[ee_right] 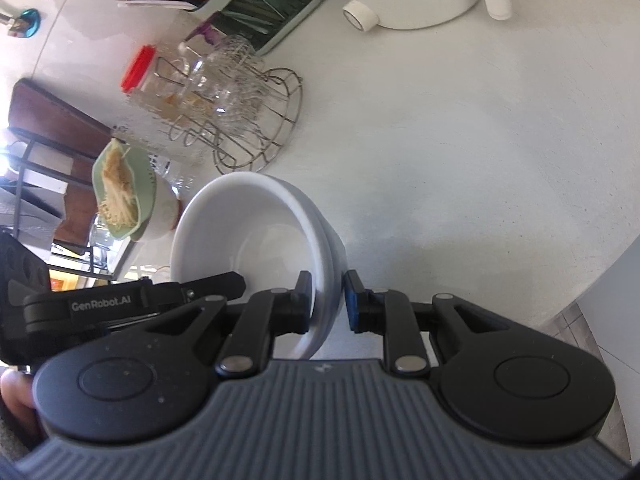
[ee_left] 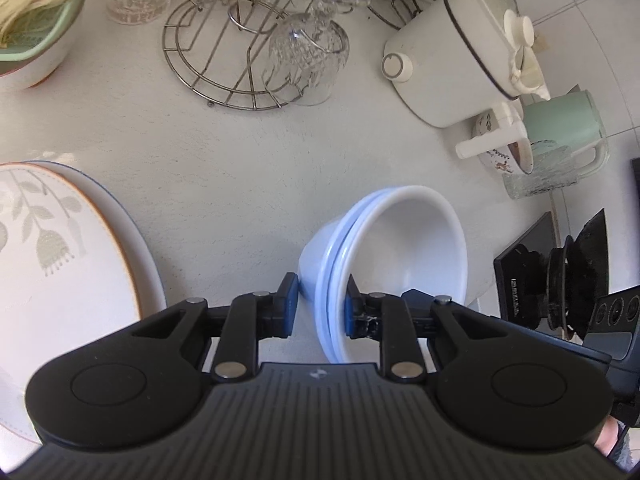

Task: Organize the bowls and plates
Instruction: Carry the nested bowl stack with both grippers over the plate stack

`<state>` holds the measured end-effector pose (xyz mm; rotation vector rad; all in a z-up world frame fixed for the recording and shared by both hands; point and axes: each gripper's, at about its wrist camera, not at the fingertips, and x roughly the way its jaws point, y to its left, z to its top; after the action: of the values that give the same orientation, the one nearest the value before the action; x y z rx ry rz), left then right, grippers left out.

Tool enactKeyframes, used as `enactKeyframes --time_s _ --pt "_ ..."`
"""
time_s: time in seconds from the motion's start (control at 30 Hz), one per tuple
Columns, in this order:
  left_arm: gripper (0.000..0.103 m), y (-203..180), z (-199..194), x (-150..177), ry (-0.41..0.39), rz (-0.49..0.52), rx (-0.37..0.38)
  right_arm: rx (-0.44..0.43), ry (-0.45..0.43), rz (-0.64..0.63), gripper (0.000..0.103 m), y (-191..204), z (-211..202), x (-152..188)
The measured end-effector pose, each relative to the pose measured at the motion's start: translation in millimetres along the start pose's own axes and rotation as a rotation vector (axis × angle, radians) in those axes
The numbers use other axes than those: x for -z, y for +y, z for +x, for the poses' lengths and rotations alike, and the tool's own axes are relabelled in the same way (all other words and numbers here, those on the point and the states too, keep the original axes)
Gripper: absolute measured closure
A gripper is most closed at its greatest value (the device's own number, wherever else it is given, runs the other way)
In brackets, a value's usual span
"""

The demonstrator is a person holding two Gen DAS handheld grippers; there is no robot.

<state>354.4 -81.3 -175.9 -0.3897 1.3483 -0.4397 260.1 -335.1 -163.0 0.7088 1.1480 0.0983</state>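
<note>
My left gripper (ee_left: pixel 320 304) is clamped on the rim of a stack of white bowls (ee_left: pixel 392 248), one pad against the outer wall and the other inside the lip. My right gripper (ee_right: pixel 327 300) pinches the opposite rim of the same stack (ee_right: pixel 248 236) the same way, so the bowls hang between my two hands, tilted, above the pale counter (ee_left: pixel 224 160). I count at least two or three nested rims; I cannot tell the exact number.

I judge these to be glazed ceramic: stiff, fairly heavy as a stack, slick under the pads and liable to chip or break if dropped. Nested bowls can slide on one another when tilted, so the grip belongs right where it is, across all the rims at once on both sides, and the stack should be levelled before I travel.

To my left a stack of flowered plates (ee_left: pixel 60 248) sits close, with its edge near the left finger. Ahead stands a wire rack of glasses (ee_left: pixel 256 52), fragile and best avoided. A white pot (ee_left: pixel 452 60) and a green mug (ee_left: pixel 564 128) crowd the far right, and a dark appliance (ee_left: pixel 532 268) lies just right of the bowls. The widest bare counter is straight ahead, between the plates and the bowls.
</note>
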Motion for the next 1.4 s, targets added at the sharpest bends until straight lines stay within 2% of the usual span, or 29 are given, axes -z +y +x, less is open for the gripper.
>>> enactKeyframes --time_s 0.27,0.6,0.9,1.17,1.4 --pt "0.077 5.9 -30.9 1.7 -0.049 0.002 0.008 -0.025 -0.031 -0.037 0.082 24.2 -11.3 2.3" --pt "0.077 35.7 -64.0 10.3 -0.098 -0.035 0.024 -0.048 -0.037 -0.109 0.082 57.8 -7.1 11.3" --pt "0.077 76.8 -91.7 25.8 -0.154 -0.087 0.032 -0.067 -0.004 -0.169 0.081 89.3 10.4 26.1" --pt "0.077 114.6 -111.4 32.2 -0.170 -0.130 0.034 -0.082 0.027 -0.182 0.081 118.3 32.0 32.5" --pt "0.076 157.6 -118.1 47.9 -0.182 -0.229 0.039 -0.088 0.071 -0.234 0.081 139.8 58.3 45.5"
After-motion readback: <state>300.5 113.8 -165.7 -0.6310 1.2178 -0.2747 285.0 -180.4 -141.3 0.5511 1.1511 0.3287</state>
